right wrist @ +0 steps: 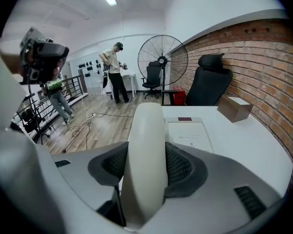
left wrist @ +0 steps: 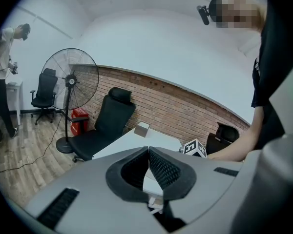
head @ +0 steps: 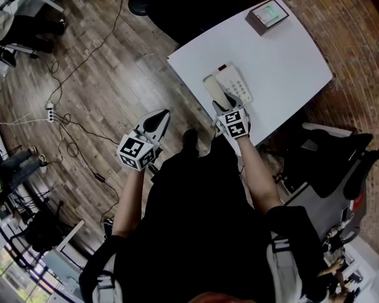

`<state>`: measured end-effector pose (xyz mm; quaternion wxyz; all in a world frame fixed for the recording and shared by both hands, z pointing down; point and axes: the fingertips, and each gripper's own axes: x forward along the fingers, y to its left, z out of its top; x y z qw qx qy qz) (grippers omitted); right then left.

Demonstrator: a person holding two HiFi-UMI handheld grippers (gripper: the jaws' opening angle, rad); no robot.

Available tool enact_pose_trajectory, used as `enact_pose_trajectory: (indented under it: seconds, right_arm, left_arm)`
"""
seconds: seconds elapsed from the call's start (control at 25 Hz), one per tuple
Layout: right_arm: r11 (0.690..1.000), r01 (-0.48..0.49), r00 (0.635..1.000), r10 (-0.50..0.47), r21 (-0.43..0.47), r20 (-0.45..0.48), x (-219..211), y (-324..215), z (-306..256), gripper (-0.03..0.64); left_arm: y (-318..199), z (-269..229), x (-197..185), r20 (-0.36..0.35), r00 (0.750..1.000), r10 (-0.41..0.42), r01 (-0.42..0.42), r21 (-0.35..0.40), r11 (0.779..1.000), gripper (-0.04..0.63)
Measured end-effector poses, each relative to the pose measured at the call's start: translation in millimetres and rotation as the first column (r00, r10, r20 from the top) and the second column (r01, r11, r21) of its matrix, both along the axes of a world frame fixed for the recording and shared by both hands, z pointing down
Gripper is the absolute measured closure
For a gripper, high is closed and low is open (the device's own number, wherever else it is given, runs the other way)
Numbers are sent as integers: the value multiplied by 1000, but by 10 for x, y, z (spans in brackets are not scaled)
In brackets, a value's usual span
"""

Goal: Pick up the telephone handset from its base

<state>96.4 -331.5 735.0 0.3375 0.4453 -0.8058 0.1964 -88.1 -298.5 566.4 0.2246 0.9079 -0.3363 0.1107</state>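
The cream telephone handset [right wrist: 145, 155] stands clamped between the pads of my right gripper [right wrist: 146, 167], lifted a little above its base. The white telephone base [right wrist: 188, 133] lies on the white table [right wrist: 244, 140] just beyond the jaws, its keypad side to the right. From the head view the handset [head: 216, 88] shows at the base's [head: 235, 83] left side, under my right gripper [head: 226, 103]. My left gripper [head: 159, 120] hangs over the wooden floor, left of the table, jaws shut with nothing between them [left wrist: 148, 167].
A small box [head: 266, 14] sits at the table's far corner. Black office chairs [head: 331, 156] stand to the right of the table and beyond it [left wrist: 107, 123]. A floor fan [left wrist: 70, 77], cables [head: 63, 115] on the floor and people stand around the room.
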Motion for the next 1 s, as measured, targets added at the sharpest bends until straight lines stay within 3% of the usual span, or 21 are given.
enact_pose_trajectory:
  seconds: [0.56,1.0]
  right_arm:
    - [995,-53,998,50,85,36,-41,211,-504,410]
    - [984,-118,991,109,130,74,100,440,-857,409]
  left_arm:
    - [29,-19,-52,-33,997,71,-70,27,997,575]
    - [7,2,178,-51,984,169,-167,33,985,575]
